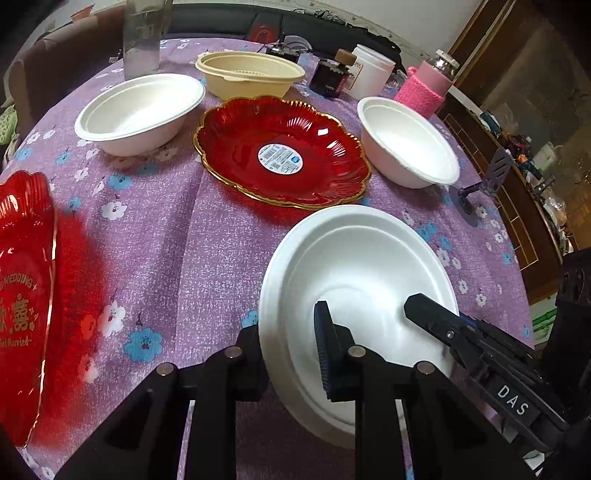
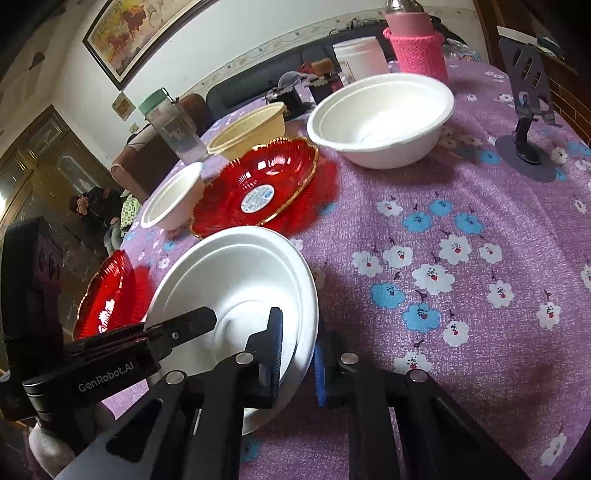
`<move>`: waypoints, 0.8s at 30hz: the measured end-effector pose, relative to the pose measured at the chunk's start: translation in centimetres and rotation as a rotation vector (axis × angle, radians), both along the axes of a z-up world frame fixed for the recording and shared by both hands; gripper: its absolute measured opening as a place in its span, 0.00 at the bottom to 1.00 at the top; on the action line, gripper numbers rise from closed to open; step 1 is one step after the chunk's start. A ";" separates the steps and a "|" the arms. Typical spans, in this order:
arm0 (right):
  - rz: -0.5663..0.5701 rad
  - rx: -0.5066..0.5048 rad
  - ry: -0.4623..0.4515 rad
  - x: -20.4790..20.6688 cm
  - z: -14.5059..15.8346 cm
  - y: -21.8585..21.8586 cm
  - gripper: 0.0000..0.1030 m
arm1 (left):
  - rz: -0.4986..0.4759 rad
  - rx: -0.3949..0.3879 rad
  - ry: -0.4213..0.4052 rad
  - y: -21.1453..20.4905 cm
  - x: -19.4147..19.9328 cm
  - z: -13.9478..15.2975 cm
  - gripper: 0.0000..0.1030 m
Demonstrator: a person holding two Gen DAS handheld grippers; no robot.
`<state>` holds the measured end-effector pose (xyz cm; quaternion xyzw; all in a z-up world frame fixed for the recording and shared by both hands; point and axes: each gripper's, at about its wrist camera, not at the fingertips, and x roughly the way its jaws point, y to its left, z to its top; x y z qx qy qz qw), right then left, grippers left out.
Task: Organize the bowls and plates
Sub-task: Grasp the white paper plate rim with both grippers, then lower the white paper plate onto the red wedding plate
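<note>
A white bowl sits tilted at the table's near edge; it also shows in the right wrist view. My left gripper straddles its near-left rim, one finger inside, one outside. My right gripper straddles its right rim the same way, and its finger reaches into the bowl in the left wrist view. How tightly either grips I cannot tell. A red gold-rimmed plate lies mid-table between two other white bowls. A second red plate lies at the left edge.
A beige lidded bowl, a clear bottle, a white tub, a dark jar and a pink-sleeved bottle stand at the back. A purple phone stand is on the right. The floral cloth covers the table.
</note>
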<state>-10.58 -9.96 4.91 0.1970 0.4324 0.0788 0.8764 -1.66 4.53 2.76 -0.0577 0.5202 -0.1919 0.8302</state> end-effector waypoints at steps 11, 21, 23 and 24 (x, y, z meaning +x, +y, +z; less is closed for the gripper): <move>0.100 -0.037 -0.092 0.3 5.2 6.2 0.15 | 0.098 -0.027 -0.148 6.6 -2.6 6.5 0.20; 0.305 -0.041 -0.093 4.3 6.0 19.0 0.16 | 0.341 0.035 -0.157 19.1 -2.0 6.7 0.20; 0.342 -0.064 -0.082 5.2 5.6 21.6 0.16 | 0.385 0.051 -0.139 21.1 -1.7 5.8 0.20; 0.354 -0.075 -0.076 5.5 5.3 22.6 0.16 | 0.405 0.053 -0.128 22.1 -1.5 5.4 0.20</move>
